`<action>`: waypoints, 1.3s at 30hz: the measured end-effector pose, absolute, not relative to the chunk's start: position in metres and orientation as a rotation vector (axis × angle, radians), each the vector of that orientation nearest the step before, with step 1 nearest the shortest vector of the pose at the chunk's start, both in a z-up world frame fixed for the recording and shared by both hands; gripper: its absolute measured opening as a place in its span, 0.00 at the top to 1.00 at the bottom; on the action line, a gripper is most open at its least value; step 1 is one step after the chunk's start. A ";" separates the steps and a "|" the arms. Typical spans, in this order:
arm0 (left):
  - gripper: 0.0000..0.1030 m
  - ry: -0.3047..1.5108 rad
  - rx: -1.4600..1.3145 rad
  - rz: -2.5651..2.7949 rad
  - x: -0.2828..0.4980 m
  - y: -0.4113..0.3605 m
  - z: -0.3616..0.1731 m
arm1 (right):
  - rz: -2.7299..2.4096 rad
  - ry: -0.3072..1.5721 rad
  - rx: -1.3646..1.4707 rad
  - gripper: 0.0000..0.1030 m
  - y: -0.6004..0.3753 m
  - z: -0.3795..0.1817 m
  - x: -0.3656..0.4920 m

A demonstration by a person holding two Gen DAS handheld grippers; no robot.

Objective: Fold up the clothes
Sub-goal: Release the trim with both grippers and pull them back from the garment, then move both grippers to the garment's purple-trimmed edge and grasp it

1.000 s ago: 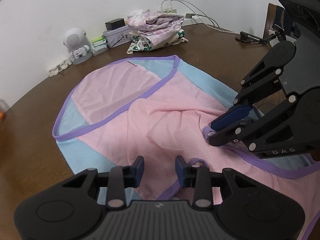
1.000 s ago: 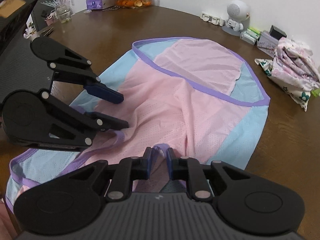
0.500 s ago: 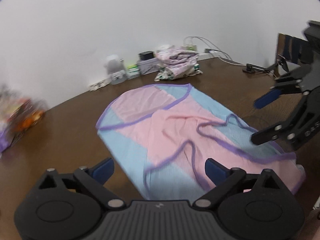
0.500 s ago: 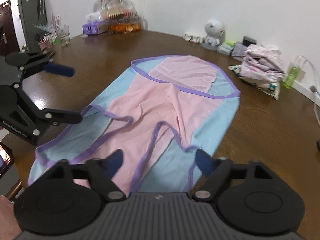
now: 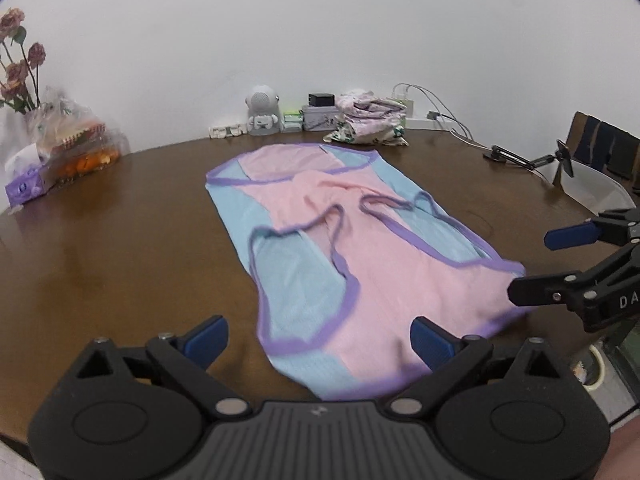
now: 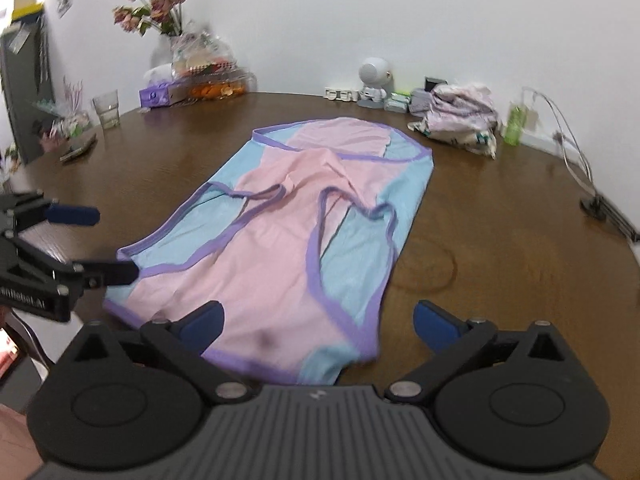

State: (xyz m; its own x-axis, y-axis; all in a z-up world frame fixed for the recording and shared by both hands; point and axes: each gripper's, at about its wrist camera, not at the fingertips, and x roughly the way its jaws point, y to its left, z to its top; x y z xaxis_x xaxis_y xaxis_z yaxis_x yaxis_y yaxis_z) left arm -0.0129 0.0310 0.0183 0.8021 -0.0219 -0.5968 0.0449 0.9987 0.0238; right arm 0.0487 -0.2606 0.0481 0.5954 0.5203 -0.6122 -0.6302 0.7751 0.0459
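Observation:
A pink and blue mesh garment (image 5: pixel 360 272) with purple trim lies flat on the round brown table (image 5: pixel 120 260), its two purple strap loops folded onto the pink middle. My left gripper (image 5: pixel 318 334) hovers open above the near hem, gripping nothing. In the right wrist view the same garment (image 6: pixel 272 248) stretches away from my right gripper (image 6: pixel 320 318). Its jaws are opening, with only the near hem below them and nothing pinched. Each gripper shows in the other's view, the right gripper (image 5: pixel 536 266) beside the right edge and the left gripper (image 6: pixel 110 242) beside the left edge.
A stack of folded patterned clothes (image 5: pixel 368 120) sits at the back by the wall, beside a small white robot figure (image 5: pixel 262 114). A purple tissue box (image 5: pixel 24 186), a bag of fruit and flowers stand far left. A glass (image 6: pixel 107 108) stands there too; cables and a chair (image 5: pixel 596 160) lie right.
Both grippers let go of the purple straps, opened wide and drew back toward the near hem. The straps now rest on the pink middle.

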 end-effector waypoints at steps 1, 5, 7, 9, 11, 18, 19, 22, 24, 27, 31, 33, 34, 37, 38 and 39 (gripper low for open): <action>0.05 0.644 0.036 -0.037 -0.017 0.029 0.016 | 0.667 0.655 -0.164 0.00 -0.263 0.046 0.045; 0.05 0.653 0.037 -0.036 -0.033 0.023 0.011 | 0.634 0.668 -0.135 0.00 -0.272 0.039 0.030; 0.05 0.650 0.034 -0.037 -0.039 0.021 0.010 | 0.628 0.669 -0.131 0.00 -0.274 0.036 0.023; 0.05 0.648 0.034 -0.033 -0.044 0.020 0.009 | 0.626 0.667 -0.132 0.00 -0.274 0.034 0.016; 0.05 0.646 0.038 -0.032 -0.048 0.019 0.009 | 0.626 0.657 -0.142 0.00 -0.274 0.034 0.012; 0.11 0.638 0.160 -0.062 -0.053 0.018 0.015 | 0.646 0.602 -0.247 0.02 -0.275 0.039 0.002; 0.14 0.637 0.194 -0.067 -0.052 0.018 0.016 | 0.656 0.592 -0.290 0.03 -0.276 0.040 0.002; 0.27 0.661 0.316 -0.125 -0.047 0.022 0.022 | 0.726 0.582 -0.458 0.21 -0.276 0.044 0.008; 0.30 0.676 0.408 -0.169 -0.042 0.024 0.026 | 0.774 0.583 -0.567 0.37 -0.275 0.046 0.014; 0.34 0.697 0.523 -0.250 -0.033 0.025 0.032 | 0.848 0.583 -0.728 0.43 -0.273 0.048 0.024; 0.34 0.757 0.641 -0.311 -0.023 0.019 0.031 | 0.981 0.571 -0.888 0.43 -0.261 0.046 0.030; 0.34 0.778 0.705 -0.335 -0.020 0.016 0.029 | 1.029 0.518 -0.995 0.43 -0.254 0.044 0.025; 0.34 0.786 0.723 -0.357 -0.018 0.016 0.029 | 1.052 0.491 -1.048 0.42 -0.251 0.043 0.023; 0.34 0.816 0.786 -0.421 -0.010 0.014 0.026 | 1.108 0.447 -1.176 0.42 -0.242 0.041 0.019; 0.34 0.826 0.813 -0.438 -0.007 0.013 0.025 | 1.120 0.445 -1.204 0.42 -0.239 0.041 0.019; 0.38 0.836 0.840 -0.455 -0.004 0.012 0.024 | 1.127 0.445 -1.230 0.43 -0.237 0.041 0.020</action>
